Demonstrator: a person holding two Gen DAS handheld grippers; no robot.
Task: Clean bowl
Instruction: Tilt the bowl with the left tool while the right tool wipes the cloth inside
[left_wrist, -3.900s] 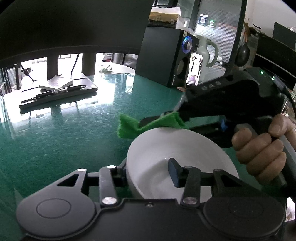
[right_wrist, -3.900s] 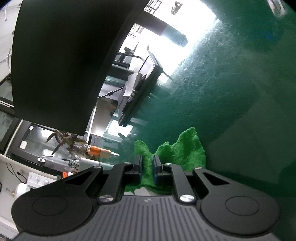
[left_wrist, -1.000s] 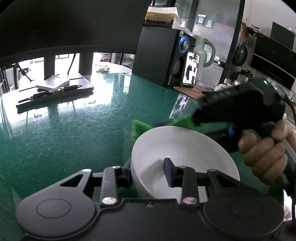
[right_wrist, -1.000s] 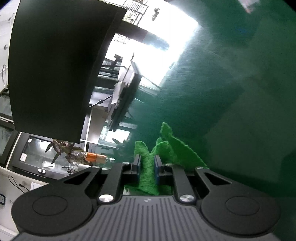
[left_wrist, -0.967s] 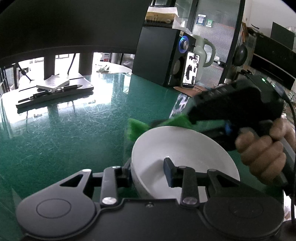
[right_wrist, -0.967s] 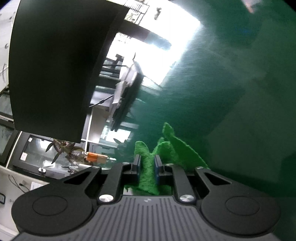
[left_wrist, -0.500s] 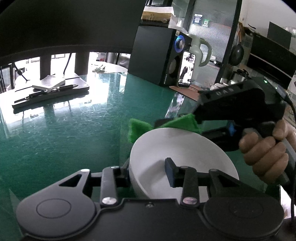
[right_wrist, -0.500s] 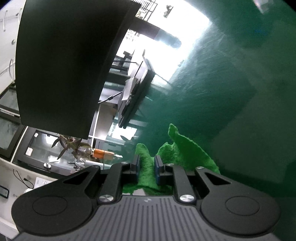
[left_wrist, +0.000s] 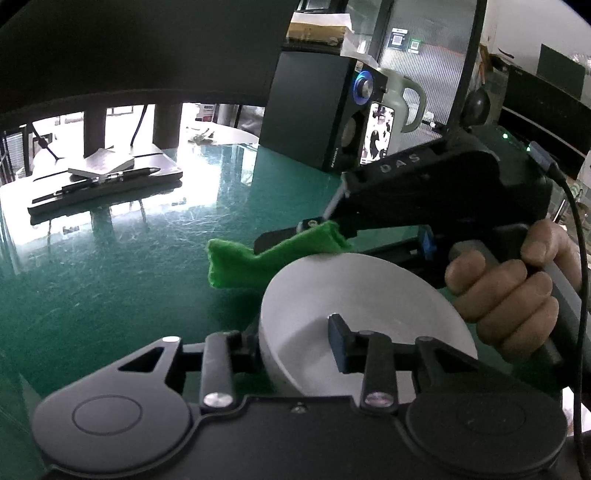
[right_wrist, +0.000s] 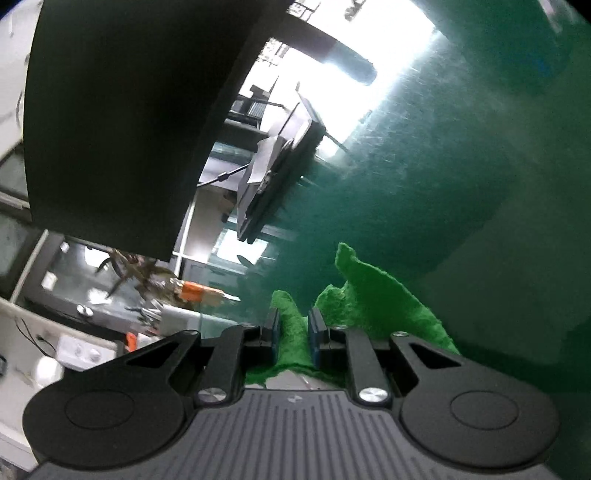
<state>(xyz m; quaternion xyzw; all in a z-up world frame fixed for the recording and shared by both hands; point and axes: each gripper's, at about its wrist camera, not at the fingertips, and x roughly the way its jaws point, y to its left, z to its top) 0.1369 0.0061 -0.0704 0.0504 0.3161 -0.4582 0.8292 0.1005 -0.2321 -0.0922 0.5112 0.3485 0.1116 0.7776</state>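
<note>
L claw (left_wrist: 295, 343) pinches bowl (left_wrist: 354, 295) rim (cloth (left_wrist: 258, 258) at far edge).

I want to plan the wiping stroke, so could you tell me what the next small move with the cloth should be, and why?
Probably lower the right gripper so the green cloth dips inside the white bowl. The cloth is clamped but sits at the bowl's far rim, outside the hollow, while the left gripper pinches the near wall and steadies it.

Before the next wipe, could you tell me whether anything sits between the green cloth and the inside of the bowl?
Nothing visible does: the green cloth, clamped in the right gripper, sits at the far rim of the white bowl, whose inside is open.
</note>
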